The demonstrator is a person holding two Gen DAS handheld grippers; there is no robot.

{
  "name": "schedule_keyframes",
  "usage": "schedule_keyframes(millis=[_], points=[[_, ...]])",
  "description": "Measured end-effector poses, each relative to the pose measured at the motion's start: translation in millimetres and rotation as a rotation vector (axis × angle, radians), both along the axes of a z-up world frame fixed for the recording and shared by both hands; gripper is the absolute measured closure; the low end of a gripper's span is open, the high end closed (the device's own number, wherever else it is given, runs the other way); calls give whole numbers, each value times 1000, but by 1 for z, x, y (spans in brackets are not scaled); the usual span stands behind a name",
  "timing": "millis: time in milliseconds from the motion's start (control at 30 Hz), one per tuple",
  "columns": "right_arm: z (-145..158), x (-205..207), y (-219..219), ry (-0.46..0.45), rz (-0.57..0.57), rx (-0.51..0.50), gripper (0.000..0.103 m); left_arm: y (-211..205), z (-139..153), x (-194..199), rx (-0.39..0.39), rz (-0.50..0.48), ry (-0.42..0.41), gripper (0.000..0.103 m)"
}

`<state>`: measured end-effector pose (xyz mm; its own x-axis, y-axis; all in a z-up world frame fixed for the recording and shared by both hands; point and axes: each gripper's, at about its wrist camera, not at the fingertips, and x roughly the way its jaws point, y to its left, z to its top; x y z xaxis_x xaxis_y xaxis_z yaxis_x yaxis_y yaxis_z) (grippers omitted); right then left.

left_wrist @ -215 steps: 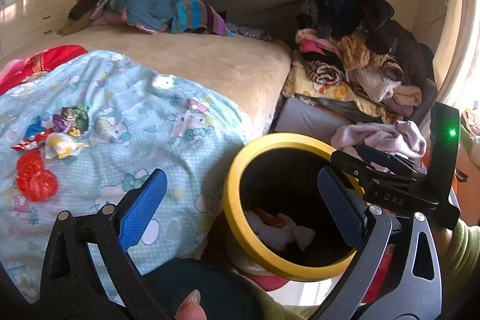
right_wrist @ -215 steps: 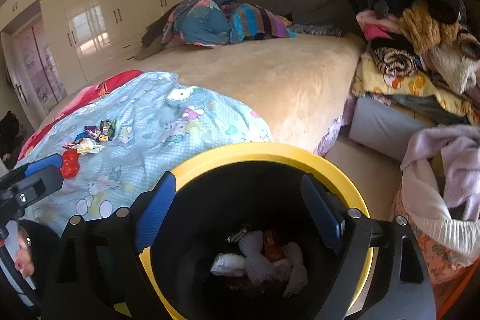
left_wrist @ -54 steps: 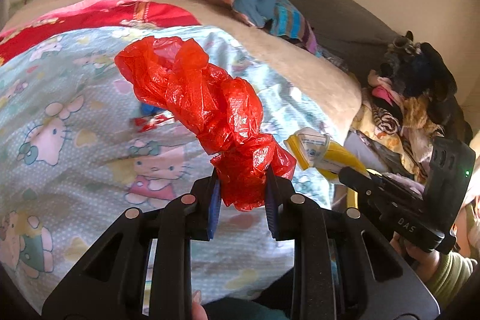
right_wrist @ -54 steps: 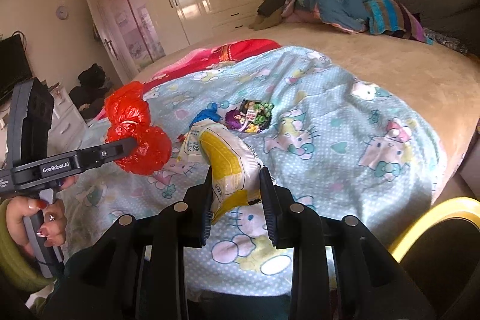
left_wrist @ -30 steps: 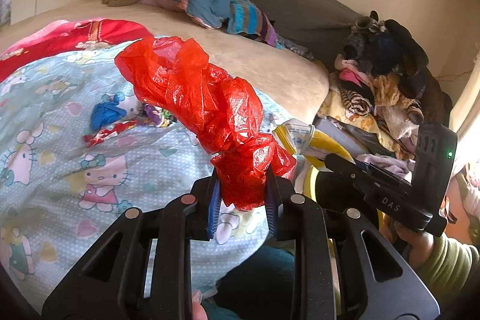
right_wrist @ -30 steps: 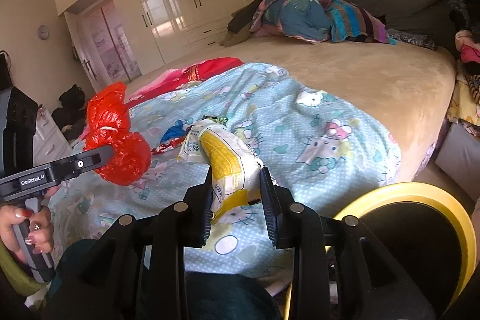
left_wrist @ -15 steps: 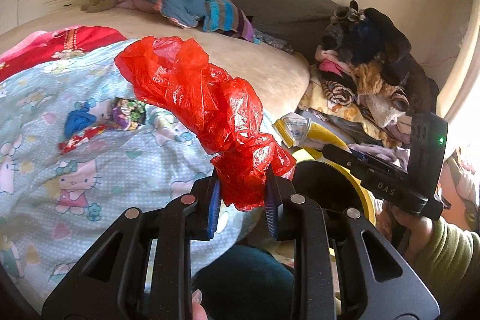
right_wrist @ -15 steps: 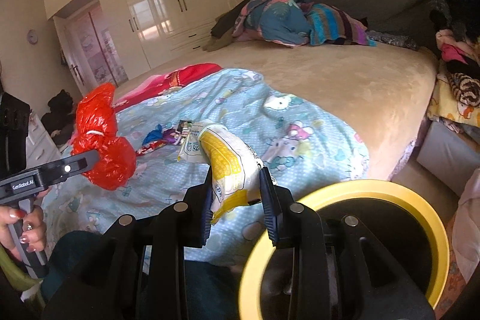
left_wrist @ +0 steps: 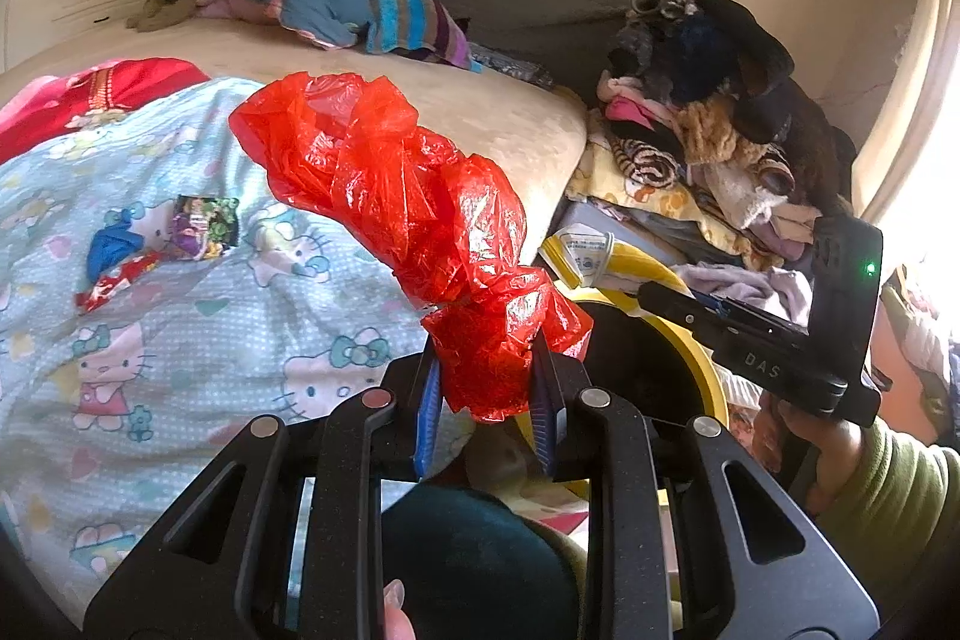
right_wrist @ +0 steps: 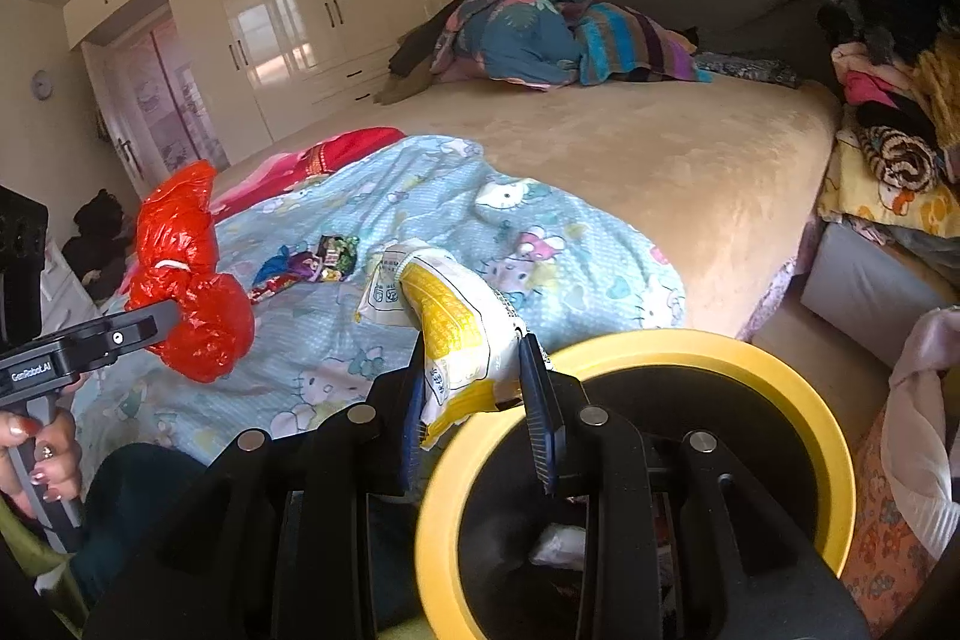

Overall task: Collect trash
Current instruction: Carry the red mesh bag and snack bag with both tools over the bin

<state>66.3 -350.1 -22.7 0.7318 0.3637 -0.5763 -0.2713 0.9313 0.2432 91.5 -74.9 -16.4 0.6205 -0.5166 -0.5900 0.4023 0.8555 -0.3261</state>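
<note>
Bed [right_wrist: 690, 160]: cartoon quilt [right_wrist: 540, 250], wrappers [right_wrist: 306, 265], clothes heap [right_wrist: 540, 34]

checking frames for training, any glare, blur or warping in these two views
Left wrist view: window side blown out white, fisheye bends the bed edge, red bag sharp. Right wrist view: wardrobe doors carry glare, yellow bin rim slightly soft, corners vignetted black.

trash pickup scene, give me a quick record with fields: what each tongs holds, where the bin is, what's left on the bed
left tongs: shut on red plastic bag
right tongs: shut on yellow and white snack packet
bin: black trash can with yellow rim, beside the bed, right tongs at its rim
bin contents: some white trash inside
left on bed: small wrappers on the light blue cartoon-print blanket
</note>
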Motion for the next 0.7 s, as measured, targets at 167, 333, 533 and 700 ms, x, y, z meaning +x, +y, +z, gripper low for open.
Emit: schedule_keyframes(millis=[167,333,533,700], points=[[-4,-6,-15,15,-40,-1,76,-14,-5,0,4,-33,11,84],[-10,-8,-31,27,-79,2,76,-34,-8,-4,15,-82,9,84],[-18,-9,-49,41,-125,3,76,-59,-15,-9,26,-139,22,84],[-25,-9,-64,56,-156,5,76,-81,-21,-11,38,-188,35,84]])
